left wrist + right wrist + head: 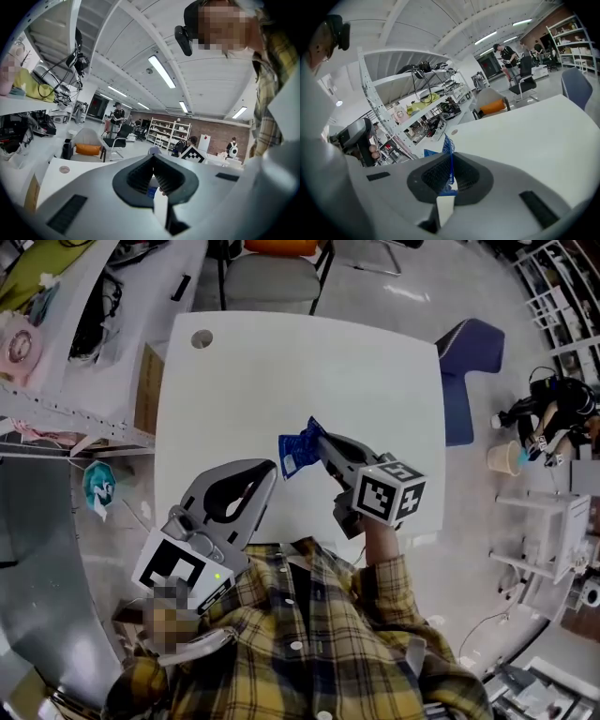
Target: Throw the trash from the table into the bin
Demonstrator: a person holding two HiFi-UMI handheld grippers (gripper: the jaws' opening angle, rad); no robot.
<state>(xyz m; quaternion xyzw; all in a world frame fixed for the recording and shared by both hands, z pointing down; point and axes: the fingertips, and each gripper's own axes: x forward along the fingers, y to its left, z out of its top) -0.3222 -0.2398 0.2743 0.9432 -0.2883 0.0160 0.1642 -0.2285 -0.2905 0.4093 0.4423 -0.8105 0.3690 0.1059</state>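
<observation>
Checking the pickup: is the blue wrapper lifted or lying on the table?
Lifted: right gripper pinches the blue wrapper above the table.

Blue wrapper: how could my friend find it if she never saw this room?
Start at the big white table in the middle of the room. Above its near edge, the right gripper pinches the blue wrapper in its shut jaws. It is the only crumpled blue thing over the white tabletop, held up instead of lying down.

A: Wrapper (298, 452) colour?
B: Blue, pale print. Table (281, 371) plain white.
A: Left gripper (267, 470), right gripper (316, 435)?
B: Both grey, black ribbed insets. Marker cubes: black-and-white squares. Shirt (309, 652): yellow-and-dark plaid.
</observation>
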